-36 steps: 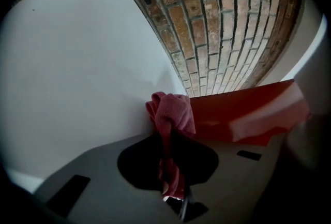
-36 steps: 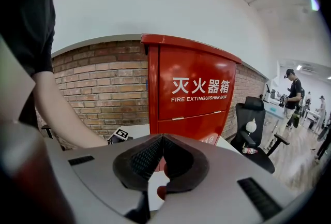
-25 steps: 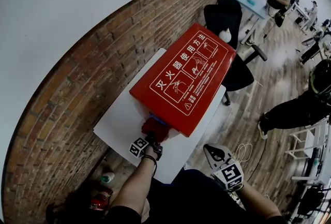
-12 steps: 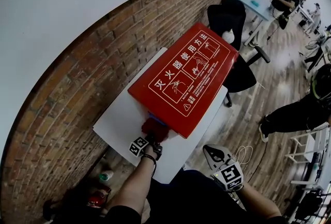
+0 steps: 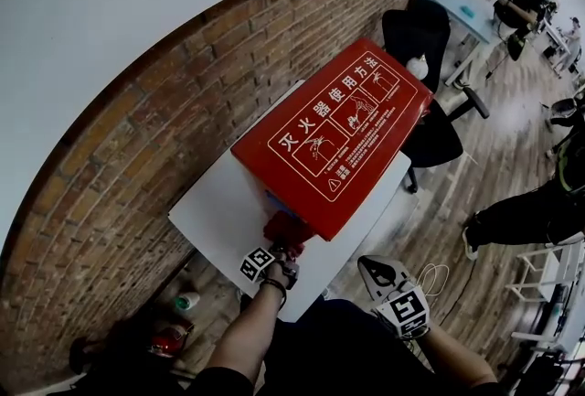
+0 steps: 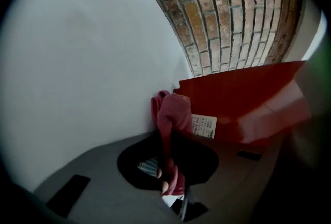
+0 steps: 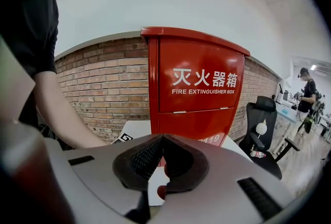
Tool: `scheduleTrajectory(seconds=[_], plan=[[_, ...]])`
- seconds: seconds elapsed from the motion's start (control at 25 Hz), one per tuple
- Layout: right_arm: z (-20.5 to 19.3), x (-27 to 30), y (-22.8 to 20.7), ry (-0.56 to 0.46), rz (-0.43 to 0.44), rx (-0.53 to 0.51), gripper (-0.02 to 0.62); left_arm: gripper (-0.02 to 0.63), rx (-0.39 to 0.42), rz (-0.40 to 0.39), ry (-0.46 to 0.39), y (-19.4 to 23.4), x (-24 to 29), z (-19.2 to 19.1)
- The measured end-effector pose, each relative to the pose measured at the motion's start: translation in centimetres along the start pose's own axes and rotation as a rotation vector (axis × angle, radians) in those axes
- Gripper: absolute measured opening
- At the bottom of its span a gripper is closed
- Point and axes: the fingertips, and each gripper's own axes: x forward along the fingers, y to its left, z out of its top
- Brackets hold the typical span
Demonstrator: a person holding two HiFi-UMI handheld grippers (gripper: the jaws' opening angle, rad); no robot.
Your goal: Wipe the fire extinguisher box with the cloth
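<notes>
White table [image 5: 215,211], cloth [image 6: 173,114] in left tool [image 6: 166,163], against box [image 5: 338,138]

Soft, even, bright light fills the head view, without hard shadows. The wide lens bends the brick wall [image 5: 137,156] into an arc from 7 to 1 o'clock. In the left gripper view the corners go black, the white table [image 6: 93,62] nearly washes out at 10 o'clock, the cloth [image 6: 173,114] sits dim at centre, and the fire extinguisher box [image 6: 243,93] smears toward 3 o'clock. In the right gripper view the box's lettering is crisp, while the forearm [image 7: 57,114] at 9 o'clock is soft.
</notes>
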Motion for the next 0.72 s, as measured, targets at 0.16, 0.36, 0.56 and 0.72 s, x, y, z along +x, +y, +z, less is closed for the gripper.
scheduleTrajectory(seconds=[0.16, 0.36, 0.56, 0.72], plan=[[-0.3, -0.1, -0.2, 0.002, 0.010, 0.001, 0.020, 0.055, -0.015, 0.004, -0.007, 0.3, -0.1, -0.9], [-0.5, -0.1, -0.3, -0.001, 0.011, 0.008, 0.020, 0.055, -0.066, -0.007, -0.006, 0.2, -0.5, -1.4], [-0.2, 0.2, -0.2, -0.011, 0.014, 0.013, 0.020, 0.055, -0.115, -0.063, 0.000, -1.4, -1.2, -1.9], [0.4, 0.7, 0.2, -0.026, 0.022, 0.021, 0.020, 0.055, -0.167, -0.111, 0.014, -3.3, -2.1, -1.9]])
